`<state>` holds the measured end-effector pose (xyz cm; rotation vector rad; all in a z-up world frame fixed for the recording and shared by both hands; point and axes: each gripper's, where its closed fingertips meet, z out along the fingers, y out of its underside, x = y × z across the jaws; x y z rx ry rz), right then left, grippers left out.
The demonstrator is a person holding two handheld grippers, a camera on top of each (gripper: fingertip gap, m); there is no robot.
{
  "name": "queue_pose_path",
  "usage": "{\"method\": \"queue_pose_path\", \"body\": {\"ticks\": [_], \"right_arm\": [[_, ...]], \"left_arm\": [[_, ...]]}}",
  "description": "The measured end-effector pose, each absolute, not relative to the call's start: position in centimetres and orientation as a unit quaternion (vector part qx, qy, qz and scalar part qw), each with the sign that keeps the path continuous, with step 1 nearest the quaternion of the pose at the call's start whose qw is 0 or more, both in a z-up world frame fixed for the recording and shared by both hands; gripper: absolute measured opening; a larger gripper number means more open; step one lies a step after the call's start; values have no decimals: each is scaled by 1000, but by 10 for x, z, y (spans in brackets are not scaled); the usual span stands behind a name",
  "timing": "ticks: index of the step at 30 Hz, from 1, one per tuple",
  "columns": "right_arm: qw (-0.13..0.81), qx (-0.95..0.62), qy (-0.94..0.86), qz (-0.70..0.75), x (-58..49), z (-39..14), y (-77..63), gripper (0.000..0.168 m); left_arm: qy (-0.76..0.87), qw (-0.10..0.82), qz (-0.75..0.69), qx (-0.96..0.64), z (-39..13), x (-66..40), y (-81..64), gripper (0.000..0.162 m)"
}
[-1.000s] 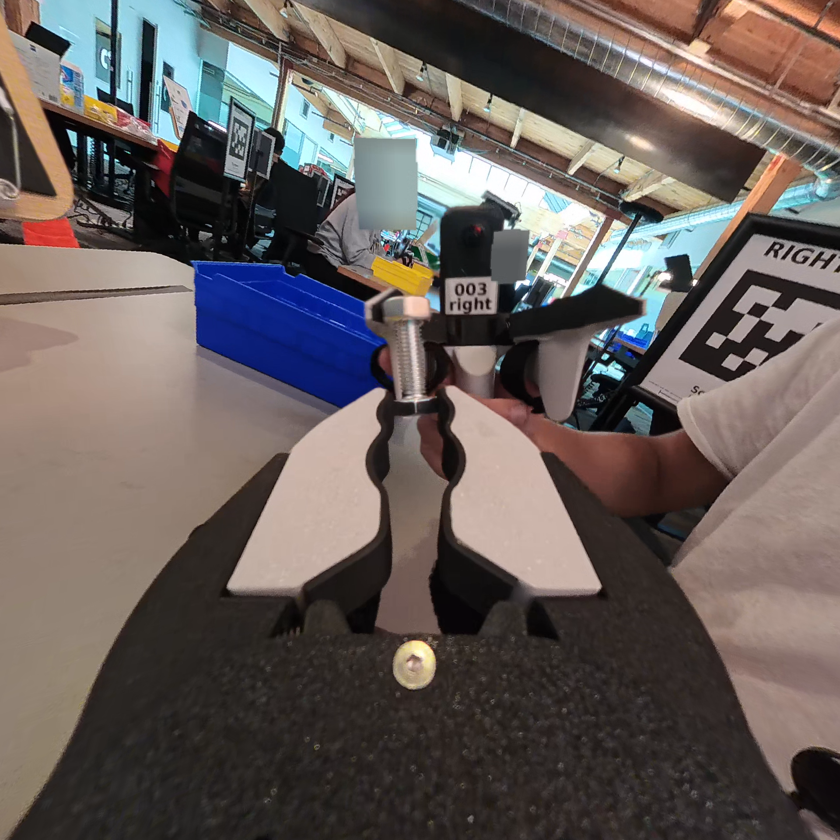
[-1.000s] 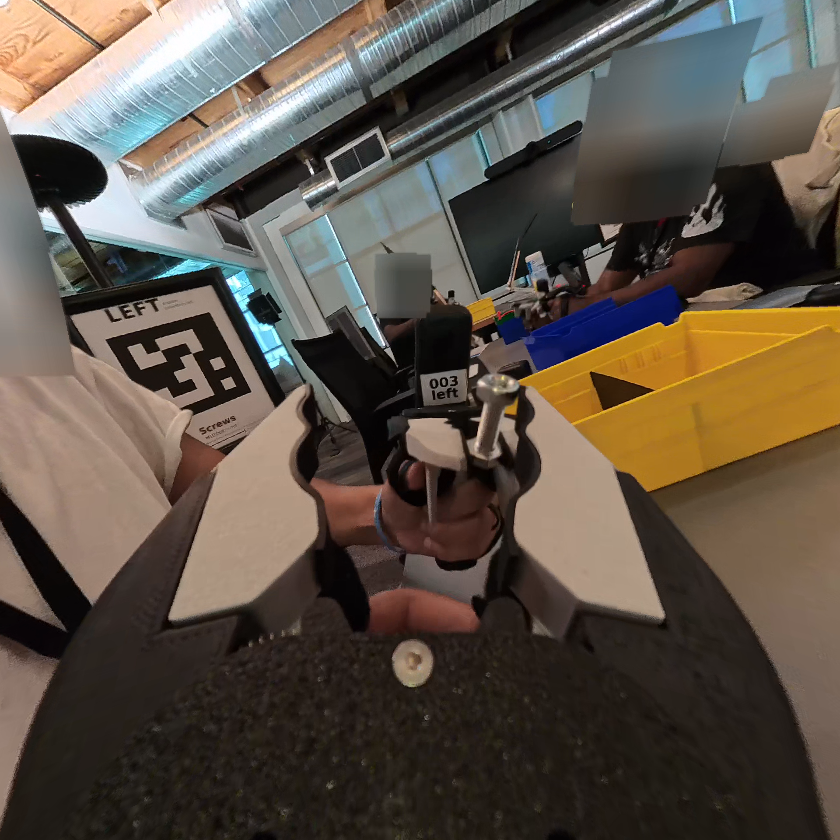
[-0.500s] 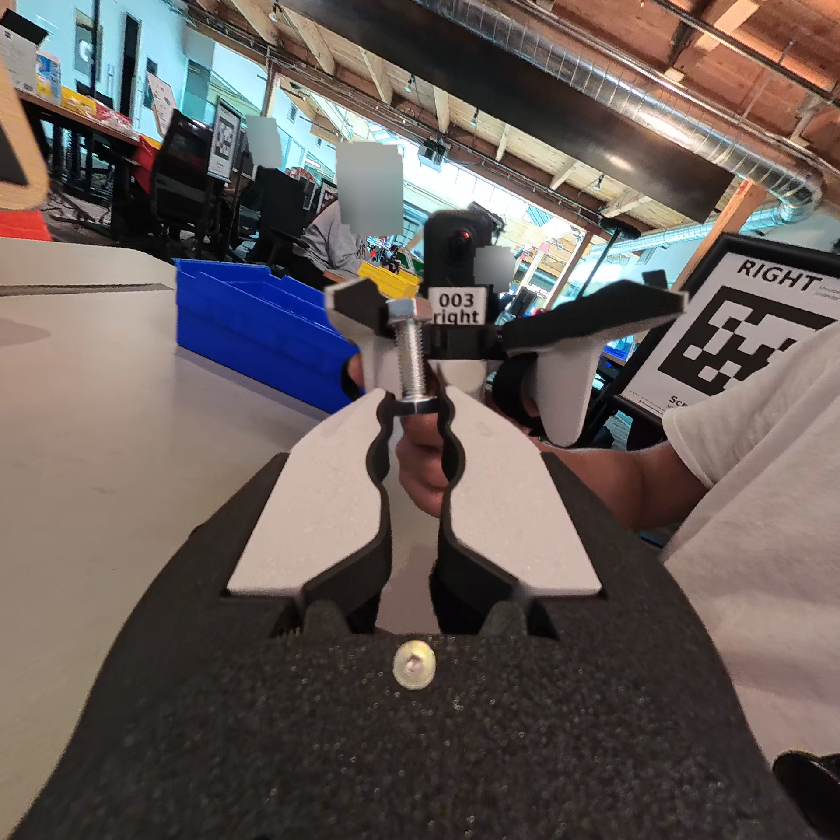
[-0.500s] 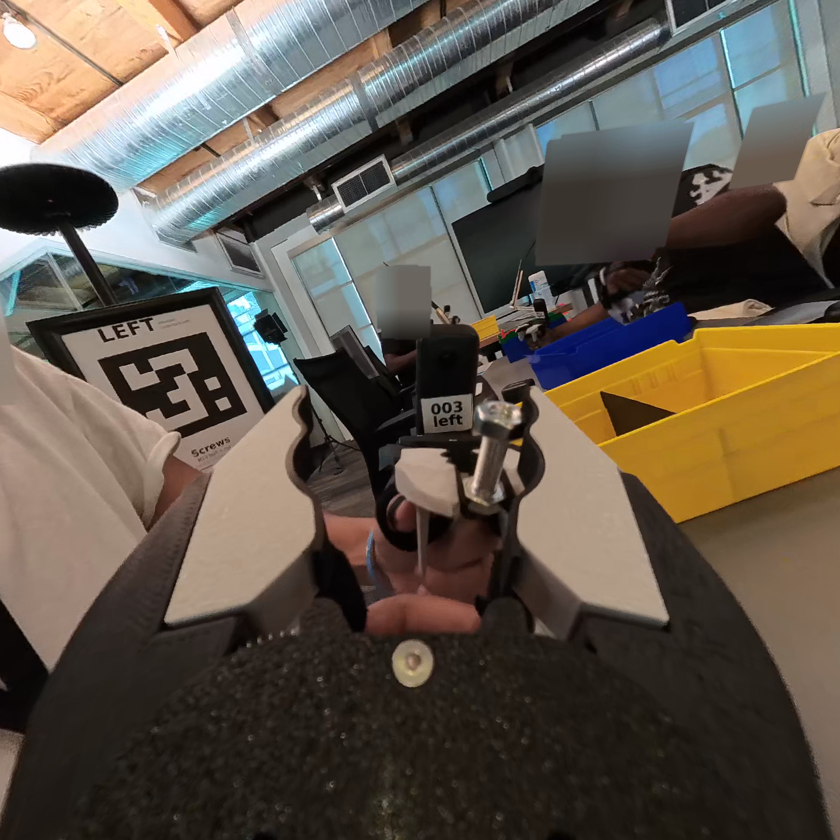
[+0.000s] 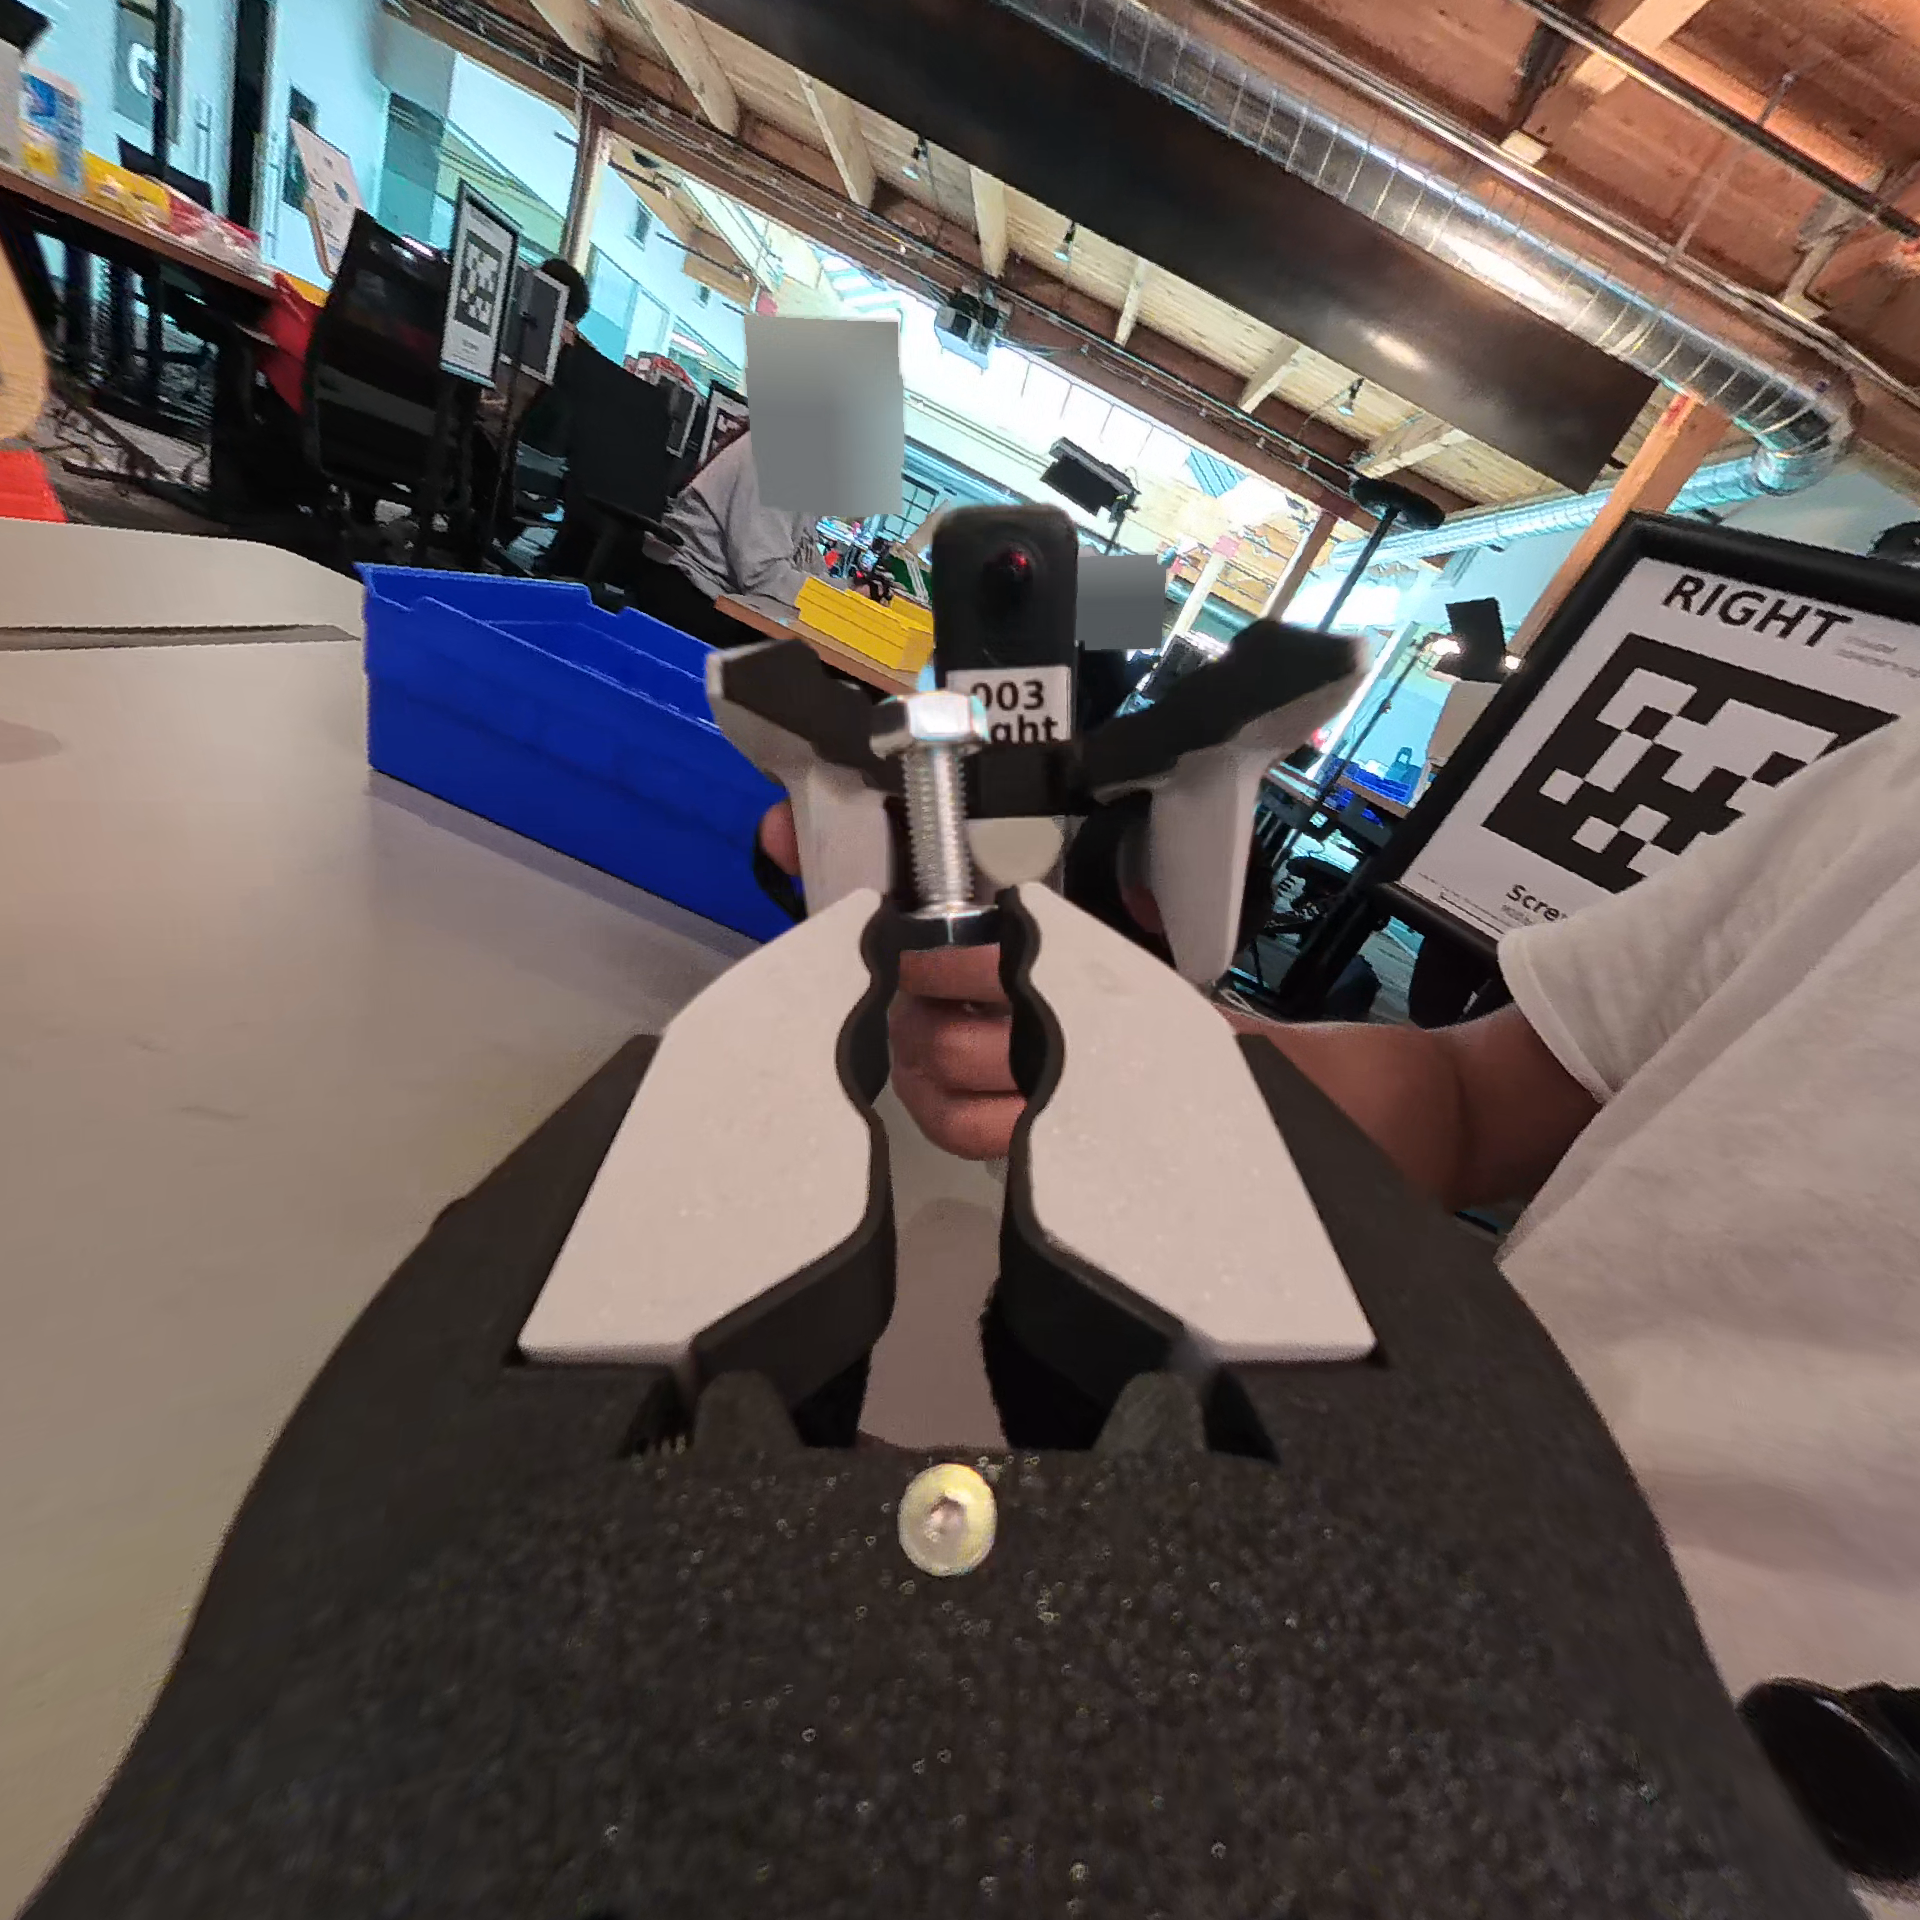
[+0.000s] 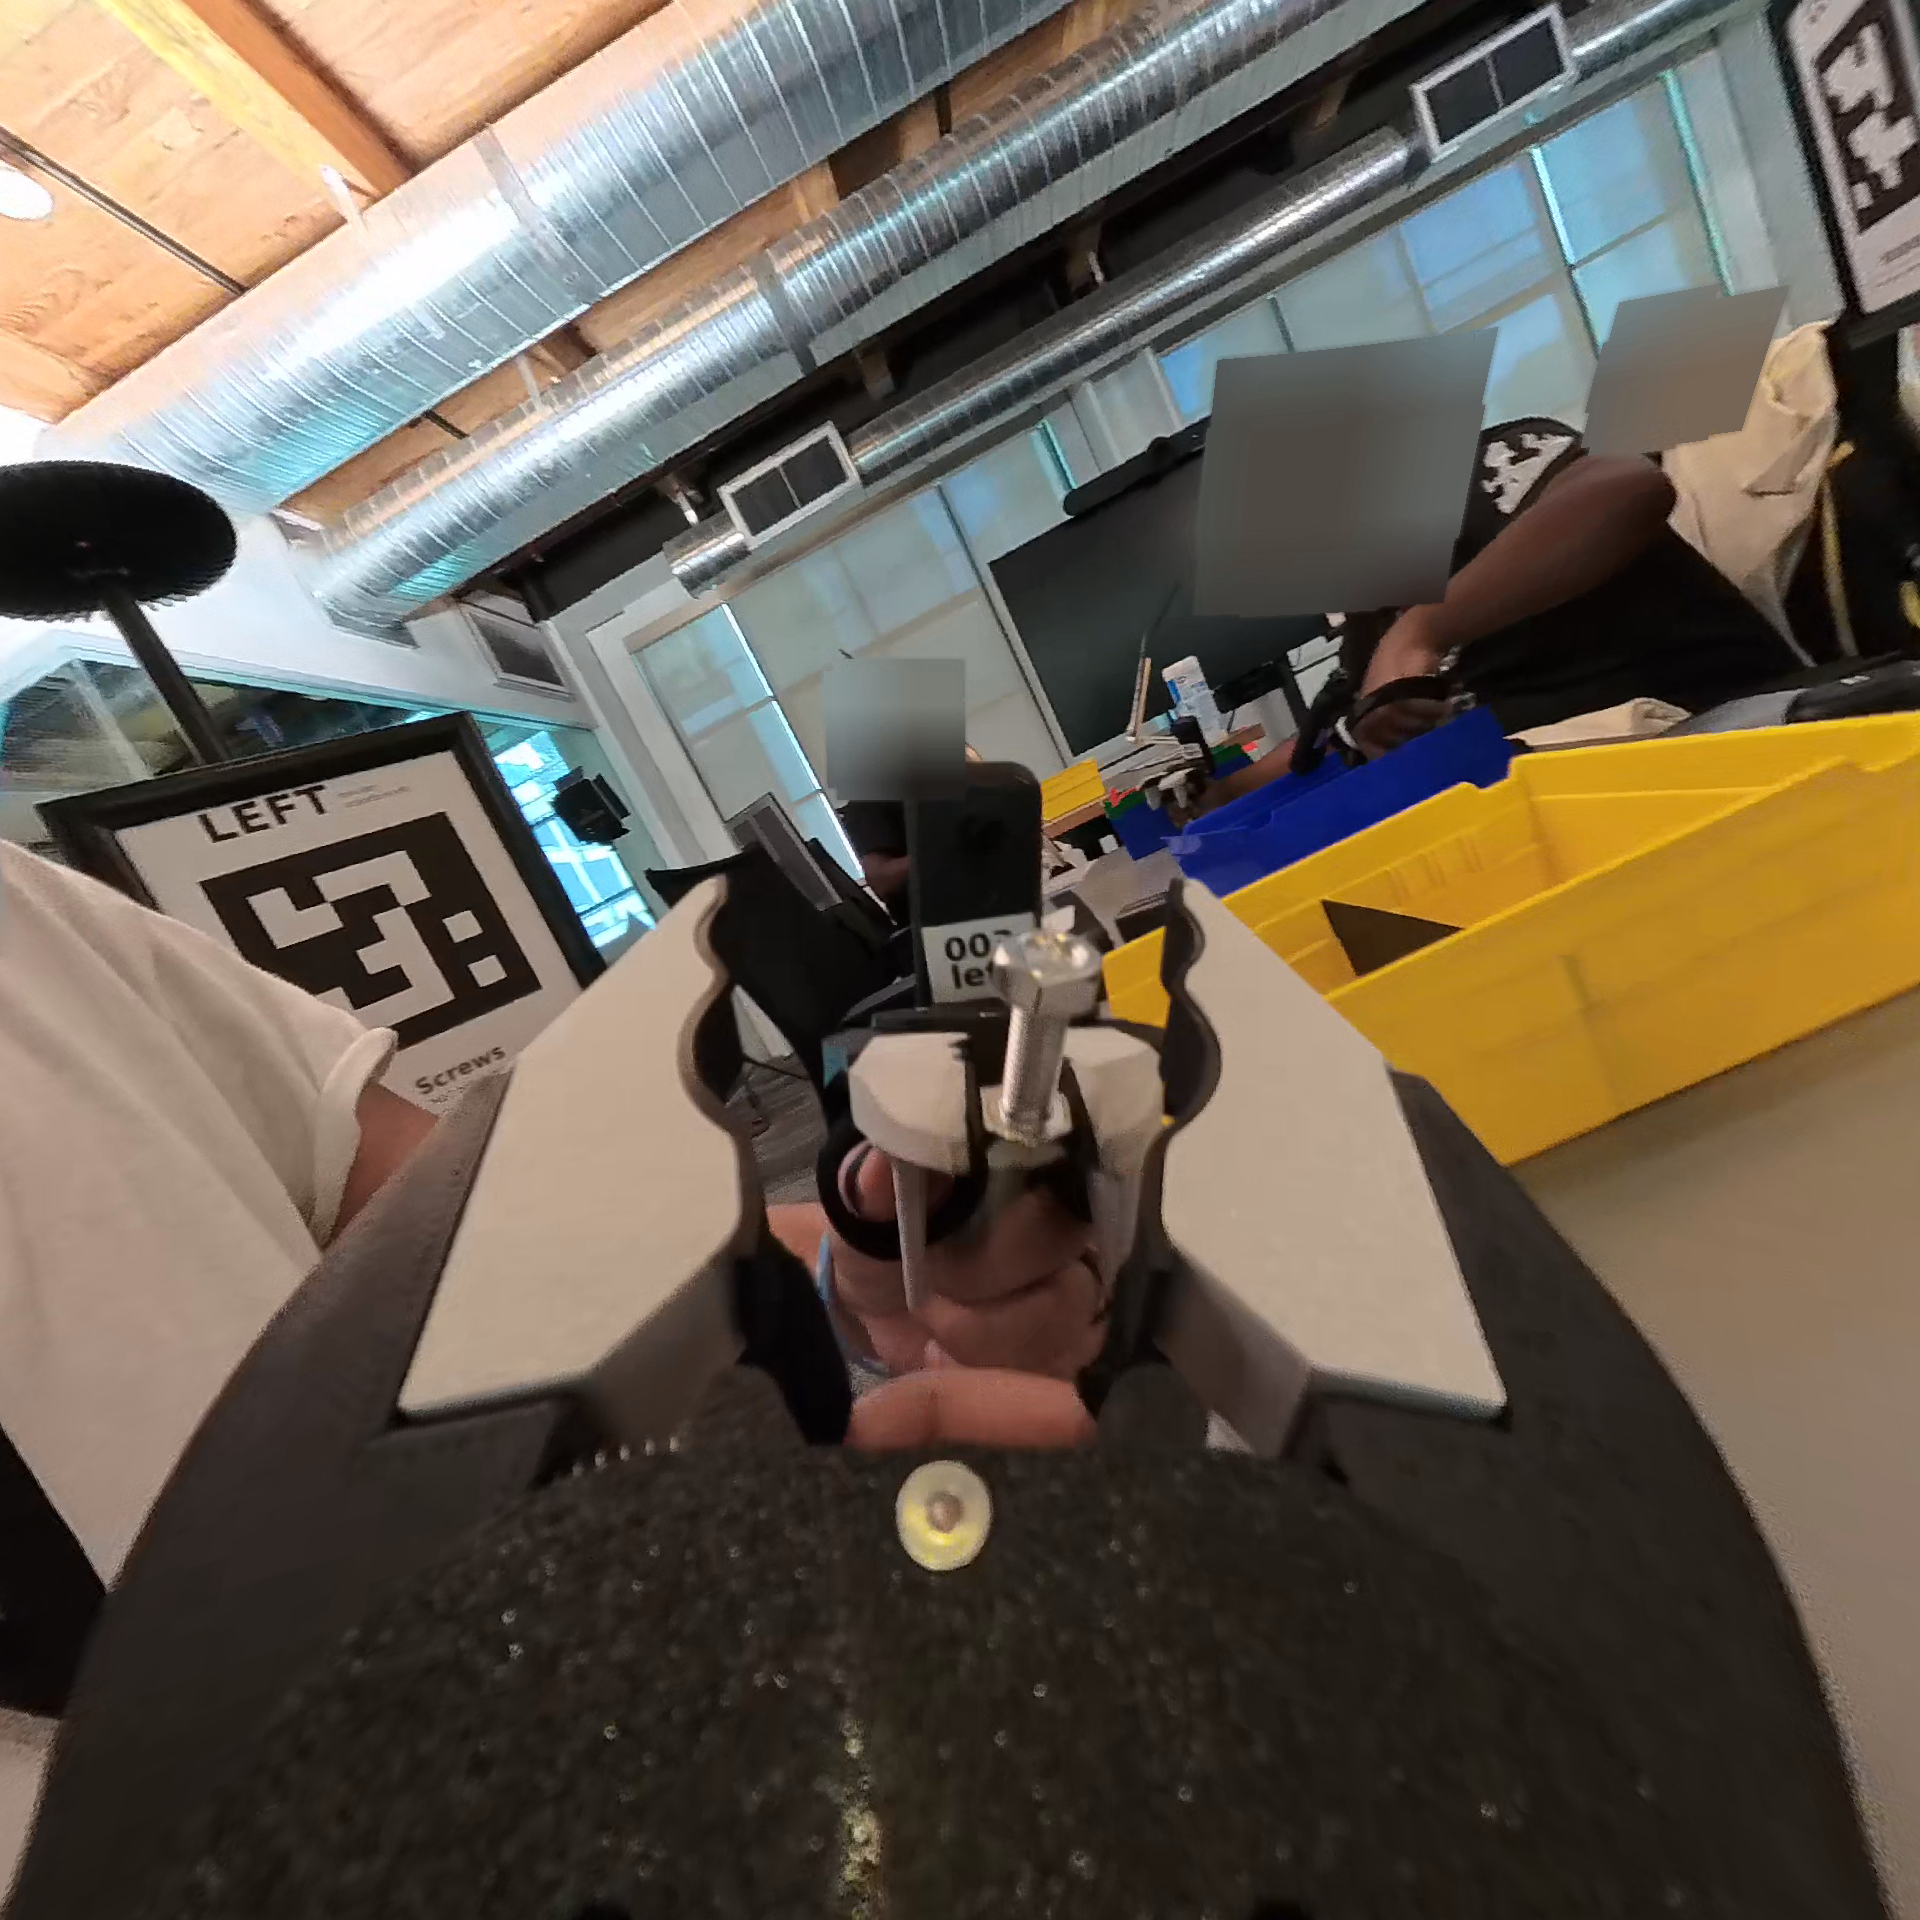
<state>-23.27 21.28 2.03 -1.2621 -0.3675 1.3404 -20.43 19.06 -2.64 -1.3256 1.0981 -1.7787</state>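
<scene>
My left gripper is shut on a silver hex nut at its fingertips. A silver bolt stands upright out of the nut, its hex head on top. My right gripper faces me just beyond, open, with one finger on each side of the bolt. In the right wrist view the right gripper is open wide. The left gripper with the nut and the bolt sits between its fingers, nearer the right one. I see no contact between the right fingers and the bolt.
A blue bin stands on the grey table to the left. A yellow bin stands at the right of the right wrist view. Framed marker boards stand behind. A white-sleeved arm holds the grippers. People sit at far desks. Spacing between my two grippers at the tips: around 5 cm.
The right gripper has stayed open and shifted, so the bolt now sits between its fingers instead of beside one. The left gripper still holds the nut.
</scene>
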Motion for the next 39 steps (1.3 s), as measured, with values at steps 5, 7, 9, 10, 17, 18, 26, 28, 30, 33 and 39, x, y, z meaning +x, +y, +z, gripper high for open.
{"method": "queue_pose_path", "body": {"ticks": [5,7,9,10,17,18,26,28,30,33,39], "right_arm": [[591,-533,-169,581,-240,21,205,79],[588,-534,-159,586,-230,17,203,77],[588,-530,-151,592,-217,14,199,66],[592,-519,-156,596,-212,15,195,54],[591,-555,-137,569,-218,0,213,72],[588,-553,-139,574,-224,1,214,75],[594,-541,-148,576,-229,5,206,78],[598,-530,-161,579,-221,6,199,53],[607,-516,-159,583,-213,12,195,48],[610,-541,-147,561,-209,6,205,62],[587,-547,-153,577,-235,2,210,72]], "left_arm": [[413,320,-686,-506,-28,-203,191,18],[407,328,-684,-509,-26,-207,197,18],[390,335,-686,-515,-24,-211,206,18],[383,337,-686,-519,-25,-212,210,18],[399,322,-685,-517,-30,-204,199,18],[405,319,-684,-516,-32,-202,195,18],[397,329,-679,-523,-31,-208,207,18],[387,332,-680,-527,-31,-213,215,18],[386,335,-676,-531,-32,-215,219,18],[391,328,-678,-529,-34,-211,214,18],[423,307,-677,-518,-39,-197,192,18]]}}
